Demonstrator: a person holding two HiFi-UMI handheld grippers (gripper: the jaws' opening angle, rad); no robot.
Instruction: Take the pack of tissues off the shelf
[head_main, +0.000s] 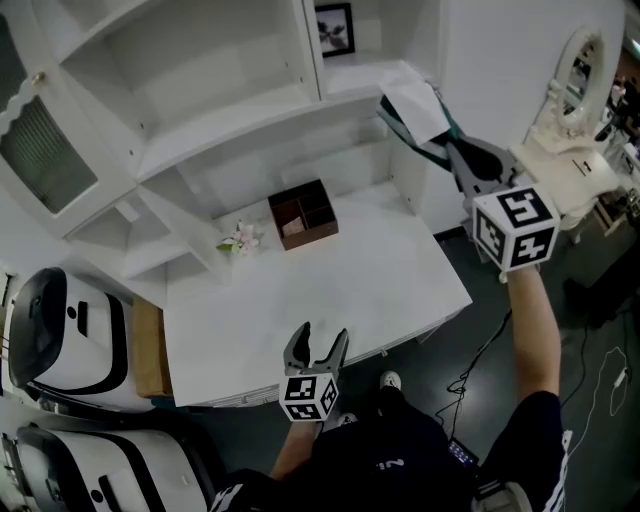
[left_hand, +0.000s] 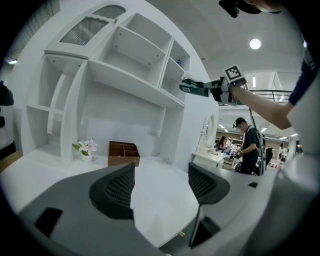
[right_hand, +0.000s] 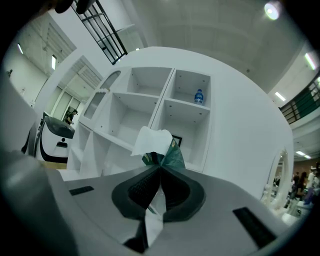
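Pack of tissues (right_hand: 159, 147), white in a green printed wrapper, is shown pinched by one end between the clenched jaws of the right hand-held gripper (right_hand: 159, 167). Most of the pack projects beyond the jaw tips, and a strip of it is seen trailing back between the pads.

In the head view the right hand-held gripper (head_main: 455, 150) is held up on an outstretched arm. The pack (head_main: 418, 112) is carried ahead of it, in the air, in front of the right-hand compartments of the white shelf unit (head_main: 230, 110). Whether the pack touches a shelf board cannot be told.

Beyond the pack, a framed picture (right_hand: 176, 141) is seen in the lower right compartment and a water bottle (right_hand: 198, 96) in the compartment above. To the right of this gripper stands a white mirror (head_main: 580, 65).

The left hand-held gripper (left_hand: 162, 182) is released, with the jaws apart and nothing between them. It is held low at the near edge of the tabletop (head_main: 330, 290). Ahead of it, at the back of the tabletop, a brown compartmented wooden box (left_hand: 123, 153) is set, with a small pot of flowers (left_hand: 86, 148) just to its left. Up and to the right of this gripper, the pack is visible in the other gripper's jaws.
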